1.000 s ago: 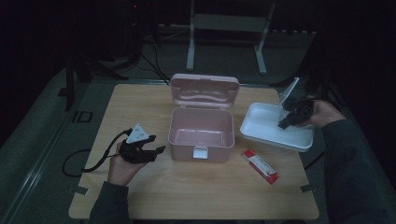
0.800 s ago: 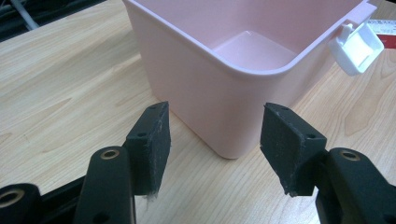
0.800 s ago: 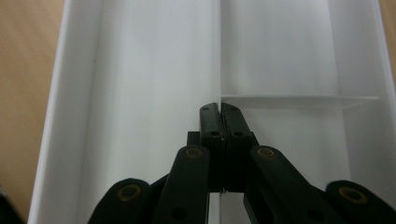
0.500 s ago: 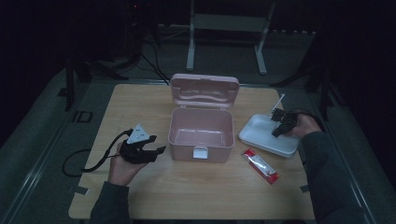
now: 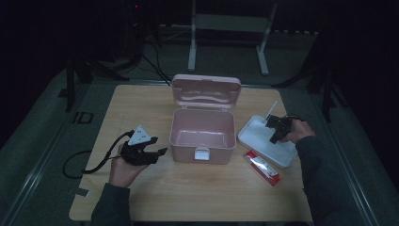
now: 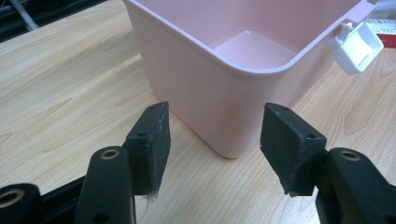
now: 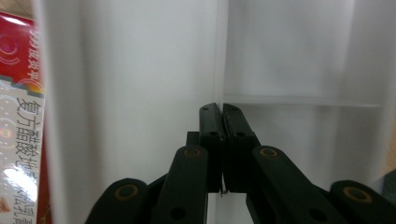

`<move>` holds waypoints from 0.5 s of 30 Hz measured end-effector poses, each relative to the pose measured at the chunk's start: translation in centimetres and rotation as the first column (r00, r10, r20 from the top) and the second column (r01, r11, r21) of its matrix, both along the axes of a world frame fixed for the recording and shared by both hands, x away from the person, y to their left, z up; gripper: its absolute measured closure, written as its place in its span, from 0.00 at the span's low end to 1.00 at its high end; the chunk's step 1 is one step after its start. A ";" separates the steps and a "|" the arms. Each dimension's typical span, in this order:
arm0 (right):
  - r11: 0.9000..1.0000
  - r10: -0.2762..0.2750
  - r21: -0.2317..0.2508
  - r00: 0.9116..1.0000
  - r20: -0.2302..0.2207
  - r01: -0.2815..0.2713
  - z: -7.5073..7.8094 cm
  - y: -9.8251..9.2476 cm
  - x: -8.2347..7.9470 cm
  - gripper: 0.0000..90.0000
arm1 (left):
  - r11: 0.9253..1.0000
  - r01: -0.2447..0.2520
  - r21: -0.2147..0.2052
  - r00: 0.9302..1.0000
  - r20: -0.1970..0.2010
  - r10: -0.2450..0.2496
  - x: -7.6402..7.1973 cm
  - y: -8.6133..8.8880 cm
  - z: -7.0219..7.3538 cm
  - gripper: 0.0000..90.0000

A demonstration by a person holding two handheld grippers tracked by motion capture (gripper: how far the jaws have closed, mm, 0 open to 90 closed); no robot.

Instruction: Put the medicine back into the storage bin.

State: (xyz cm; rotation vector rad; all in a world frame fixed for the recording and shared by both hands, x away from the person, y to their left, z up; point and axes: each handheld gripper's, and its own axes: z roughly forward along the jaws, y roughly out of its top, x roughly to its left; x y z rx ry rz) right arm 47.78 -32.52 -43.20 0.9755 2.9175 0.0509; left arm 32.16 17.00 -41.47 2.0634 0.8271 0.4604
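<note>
An open pink box (image 5: 183, 151) stands mid-table with its lid (image 5: 205, 92) raised behind it. My left gripper (image 5: 157, 146) rests to its left, jaws open toward a corner of the box (image 6: 219, 93), nothing between the pads (image 6: 215, 140). A white tray (image 5: 256, 134) lies flat to the right of the box. My right gripper (image 5: 274, 136) reaches down into it, jaws pressed on a thin upright white partition (image 7: 219, 46) of the tray (image 7: 140, 93). Those jaws (image 7: 222, 112) have just been opening slightly, with the thin wall still between them.
A red packet (image 5: 263, 168) lies on the wooden table (image 5: 141, 108) in front of the tray, and shows beside the tray wall (image 7: 18, 116). The box's white latch (image 6: 357, 44) hangs at its front. A cable trails left from the left gripper.
The right hand has come down, bringing the tilted, raised tray to lie flat on the table. The left gripper has stayed put.
</note>
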 end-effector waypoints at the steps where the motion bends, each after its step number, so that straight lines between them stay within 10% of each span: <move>1: 1.000 -0.011 0.009 1.000 0.003 0.011 0.1 0.0 -0.1 0.93 | 1.000 -0.001 0.000 1.000 0.000 0.001 0.0 0.0 0.0 0.47; 15: 0.995 -0.030 0.099 0.996 0.085 0.021 2.0 0.6 -3.1 0.63 | 1.000 -0.013 -0.003 1.000 0.013 0.013 -0.1 0.3 -0.2 0.48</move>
